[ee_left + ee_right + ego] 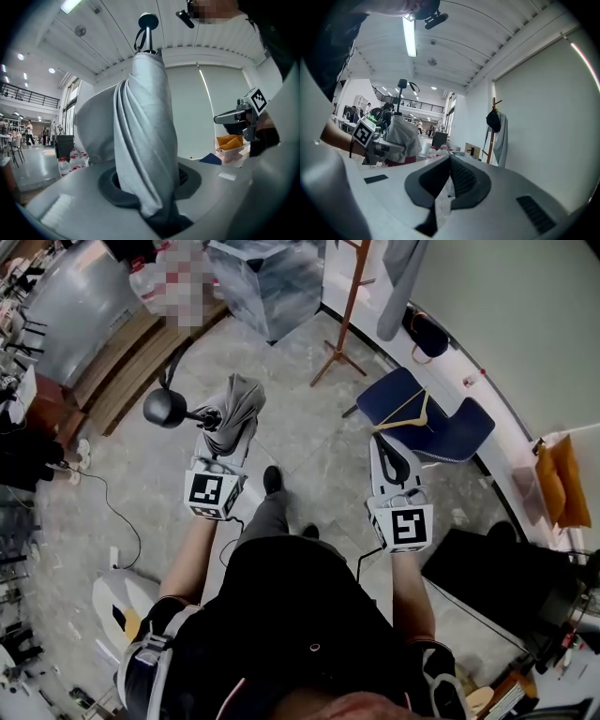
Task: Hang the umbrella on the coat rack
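Clamping the folded grey umbrella (145, 140) upright in your left hand-held gripper (151, 190), its black knob handle (148, 21) uppermost, your right hand-held gripper (449, 161) pinched together on nothing, wooden coat rack (343, 315) ahead by the wall, well apart from the umbrella

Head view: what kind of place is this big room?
Probably a large workshop or lab hall. There is an upper walkway with black railing, distant people standing among tables, and a black cable trailing across the grey tiled floor.
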